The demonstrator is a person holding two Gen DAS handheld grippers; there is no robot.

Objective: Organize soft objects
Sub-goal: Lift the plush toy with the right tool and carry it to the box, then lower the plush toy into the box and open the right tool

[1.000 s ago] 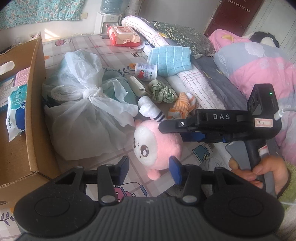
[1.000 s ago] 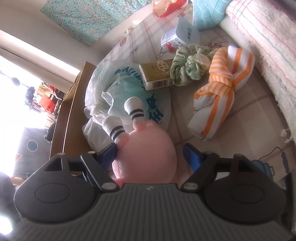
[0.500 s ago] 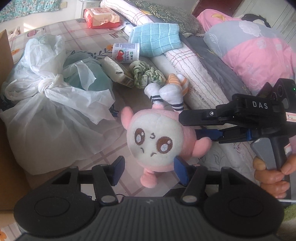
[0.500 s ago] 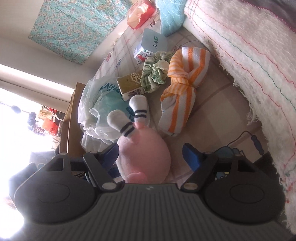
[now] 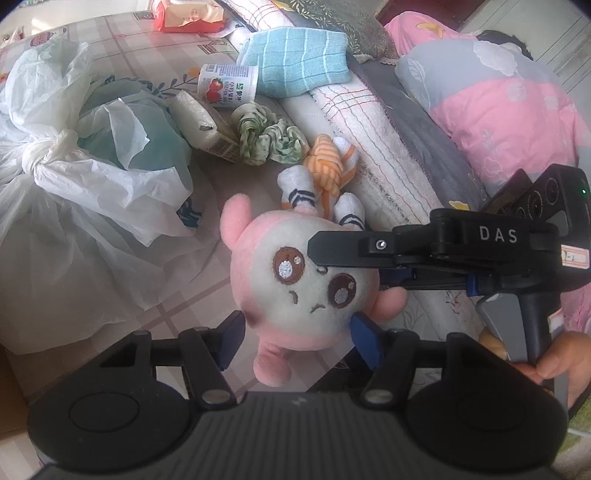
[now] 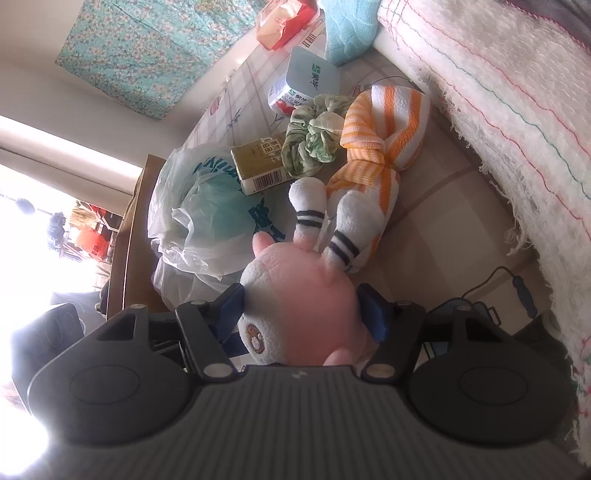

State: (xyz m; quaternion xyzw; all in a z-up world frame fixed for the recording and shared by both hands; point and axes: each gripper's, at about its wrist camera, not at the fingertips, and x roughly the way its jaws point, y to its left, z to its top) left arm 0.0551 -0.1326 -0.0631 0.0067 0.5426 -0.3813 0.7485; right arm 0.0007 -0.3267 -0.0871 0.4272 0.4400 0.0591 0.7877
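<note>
Plush toy [image 5: 303,280]: short matt fleece, embroidered eyes. Tied bag [image 5: 74,192]: thin crinkled translucent plastic. Striped cloth [image 6: 380,155]: terry weave. Scrunchie [image 5: 269,138]: crumpled fabric. Right gripper [image 6: 301,314]: matt black plastic. Carton [image 6: 260,166]: printed card.

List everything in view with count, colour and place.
plush toy: one, pink and white, between both grippers
knotted cloth: one, orange-striped, behind plush toy
scrunchie: one, green, beside knotted cloth
drink carton: one, olive, beside scrunchie
yogurt cup: one, white, behind drink carton
towel: one, light blue, behind yogurt cup
plastic bags: several, white and teal, left
wipes pack: one, red-orange, far back
left gripper: black, jaws just opened, open around plush toy
right gripper: black, jaws just closing, pads pressing plush toy
</note>
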